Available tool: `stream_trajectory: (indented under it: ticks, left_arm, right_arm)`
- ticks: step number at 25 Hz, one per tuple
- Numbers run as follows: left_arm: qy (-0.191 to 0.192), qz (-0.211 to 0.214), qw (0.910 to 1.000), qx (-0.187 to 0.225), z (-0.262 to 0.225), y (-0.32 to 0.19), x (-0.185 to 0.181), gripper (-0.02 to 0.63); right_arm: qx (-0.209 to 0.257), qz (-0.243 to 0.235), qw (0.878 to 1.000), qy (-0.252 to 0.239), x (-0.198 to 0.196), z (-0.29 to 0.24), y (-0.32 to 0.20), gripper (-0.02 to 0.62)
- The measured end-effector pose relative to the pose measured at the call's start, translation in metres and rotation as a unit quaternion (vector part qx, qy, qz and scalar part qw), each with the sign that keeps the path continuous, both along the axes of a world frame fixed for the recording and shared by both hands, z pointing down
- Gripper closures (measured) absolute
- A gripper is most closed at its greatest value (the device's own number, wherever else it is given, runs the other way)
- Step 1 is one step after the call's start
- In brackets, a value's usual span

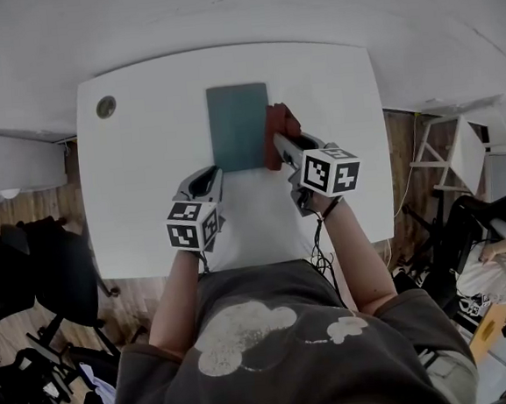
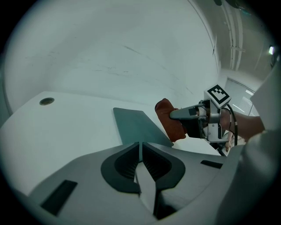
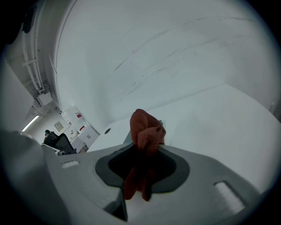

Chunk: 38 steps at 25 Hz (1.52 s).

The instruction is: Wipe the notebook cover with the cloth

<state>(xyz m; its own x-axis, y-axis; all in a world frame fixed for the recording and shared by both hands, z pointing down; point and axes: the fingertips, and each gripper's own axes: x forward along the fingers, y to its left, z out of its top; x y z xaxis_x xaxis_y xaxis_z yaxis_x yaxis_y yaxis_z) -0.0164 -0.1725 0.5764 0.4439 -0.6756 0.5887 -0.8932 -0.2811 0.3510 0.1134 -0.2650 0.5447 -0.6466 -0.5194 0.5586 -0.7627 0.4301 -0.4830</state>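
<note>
— Where is the notebook (image 1: 239, 126)?

— Flat on the white table (image 1: 148, 215), toward the far edge and near the middle. Its cover is a dull blue-green, it is shut, and its long sides run away from the person.

— And the cloth (image 1: 280, 126)?

— It is a rust-red, bunched-up rag at the notebook's right edge, about halfway along it. The right gripper (image 1: 277, 142) has it. In the right gripper view the jaws are clamped on the cloth, with a wad sticking out past the tips and two tails hanging back into the throat.

— Is the cloth on the cover?

— In the head view it sits against the right edge. In the left gripper view it looks to be just beside the cover, low to the table. I cannot tell whether it presses on the cover itself.

— What about the left gripper (image 1: 213, 175)?

— Its tips are near the notebook's near left corner. In its own view the jaws are drawn together with only a thin seam between them, and there is nothing in them. I cannot tell whether it touches the table.

— Anything else on the table?

— A small round cap (image 1: 106, 107) at the far left corner, well apart from the notebook.

— Around it?

— Dark chairs (image 1: 38, 259) stand on the wood floor at the left, and a seated person (image 1: 496, 263) is at the right.
</note>
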Motion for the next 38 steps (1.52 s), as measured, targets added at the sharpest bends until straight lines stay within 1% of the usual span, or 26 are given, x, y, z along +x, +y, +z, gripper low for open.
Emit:
stream_trajectory:
  ticks: [9,14,22,30,34,38]
  left_arm:
    - [-0.009,0.005,0.9995,-0.03,0.018,-0.006,0.003,0.586]
    - [-0.007,0.002,0.999,-0.044,0.022,-0.007,0.002,0.586]
    - [-0.009,0.012,0.998,-0.062,0.033,-0.005,0.003,0.586]
    - [-0.008,0.027,0.9971,-0.07,0.032,-0.003,0.008,0.586]
    - [0.0,0.027,0.997,-0.073,0.031,-0.004,0.008,0.586]
    - [0.012,0.02,0.9968,-0.077,0.032,-0.004,0.005,0.586]
  right_arm:
    - [0.009,-0.024,1.0,0.002,-0.018,0.005,-0.017,0.492]
    - [0.008,-0.03,1.0,-0.004,-0.025,0.004,-0.02,0.492]
    - [0.014,-0.03,0.999,-0.019,-0.036,-0.007,-0.026,0.492]
    - [0.027,-0.037,0.999,-0.028,-0.049,-0.029,-0.033,0.492]
    - [0.047,-0.054,0.997,-0.03,-0.067,-0.046,-0.044,0.492]
    - [0.057,-0.073,0.996,-0.016,-0.088,-0.044,-0.05,0.492]
